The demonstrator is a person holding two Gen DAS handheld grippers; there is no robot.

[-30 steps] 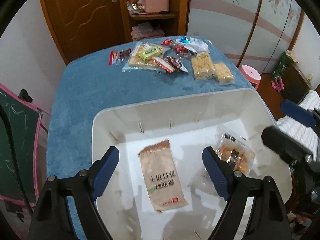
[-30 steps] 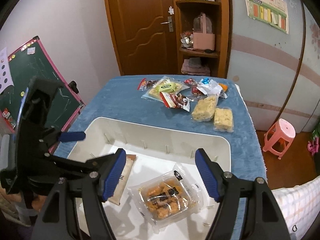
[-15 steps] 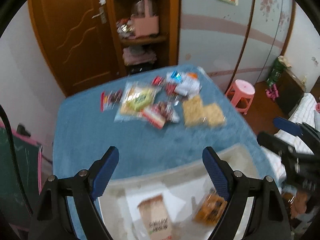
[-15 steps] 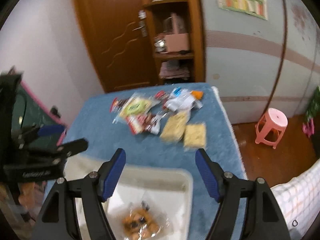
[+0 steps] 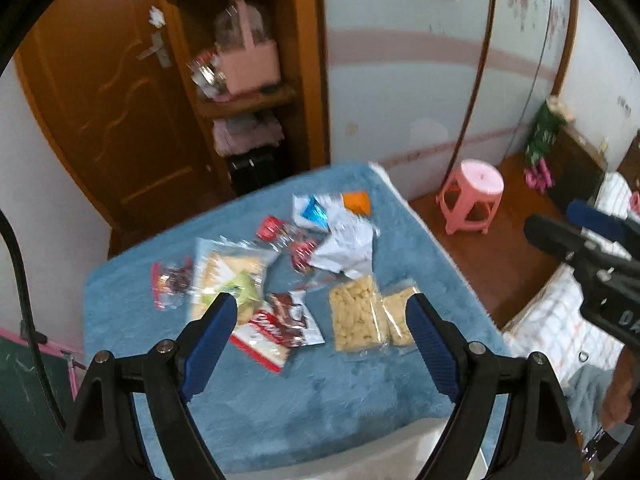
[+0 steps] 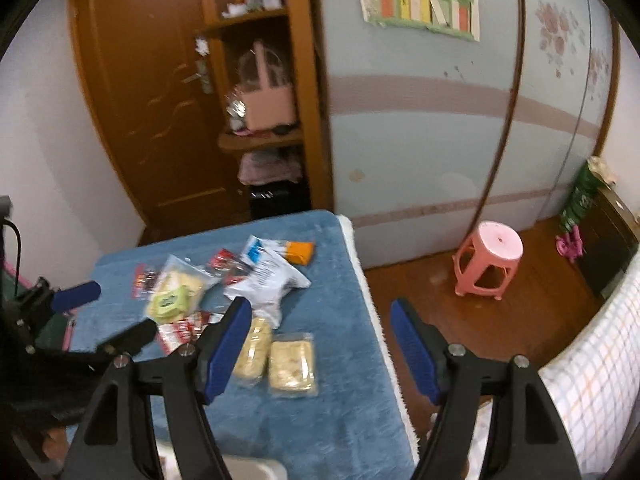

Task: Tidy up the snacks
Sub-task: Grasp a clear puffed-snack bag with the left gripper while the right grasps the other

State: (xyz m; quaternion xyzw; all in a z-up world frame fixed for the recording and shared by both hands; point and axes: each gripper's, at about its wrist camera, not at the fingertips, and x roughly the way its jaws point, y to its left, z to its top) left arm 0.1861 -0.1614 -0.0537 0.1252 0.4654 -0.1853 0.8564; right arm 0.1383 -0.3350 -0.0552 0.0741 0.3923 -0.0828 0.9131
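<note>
Left gripper [image 5: 318, 338]: jaws spread, nothing between the pads; the snacks lie on the blue cloth [image 5: 320, 408] just beyond the tips, mid-frame.
Right gripper [image 6: 320, 344]: jaws spread, empty; the pile sits left of centre.
Red-and-white packet [image 5: 280, 330]: between the left tips; lettering blurred, unreadable.
Two clear packs of pale pieces [image 5: 358, 320]: side by side, right of it.
White pouch [image 6: 266, 284]: crumpled, print illegible.
Bin rim [image 5: 340, 460]: white, bottom edge.
</note>
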